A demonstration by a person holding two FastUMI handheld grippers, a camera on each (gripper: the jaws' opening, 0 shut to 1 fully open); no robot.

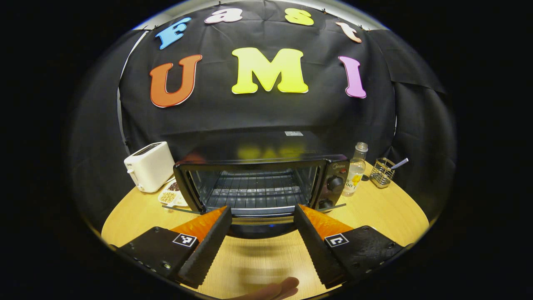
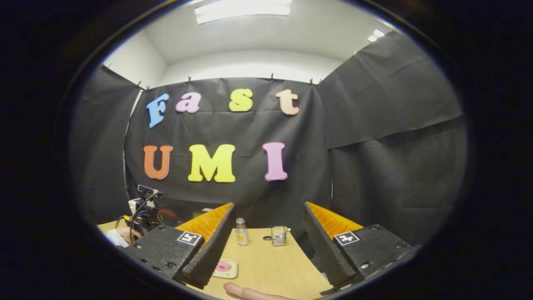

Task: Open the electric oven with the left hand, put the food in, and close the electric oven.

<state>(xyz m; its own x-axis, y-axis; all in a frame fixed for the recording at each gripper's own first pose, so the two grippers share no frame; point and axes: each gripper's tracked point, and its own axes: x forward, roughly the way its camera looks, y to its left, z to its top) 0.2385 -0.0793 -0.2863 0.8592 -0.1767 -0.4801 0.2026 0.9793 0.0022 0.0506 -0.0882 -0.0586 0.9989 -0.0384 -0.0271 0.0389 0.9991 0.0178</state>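
Going left to right in your left gripper view, a white toaster [image 1: 149,166] stands at the table's [image 1: 383,212] left edge, with a small divided dish [image 1: 170,195] of what look like beans and nuts just beside it. The electric oven [image 1: 262,183] sits in the middle with its door dropped open and a bare wire rack [image 1: 254,192] inside. To its right stand a clear bottle [image 1: 356,168] and a wire basket [image 1: 382,172] with a utensil handle sticking out. Your left gripper [image 1: 262,227] is spread wide just in front of the door, holding nothing. In your right gripper view, the food sits on a small plate [image 2: 224,268] by the left finger; your right gripper [image 2: 266,241] is released and empty.
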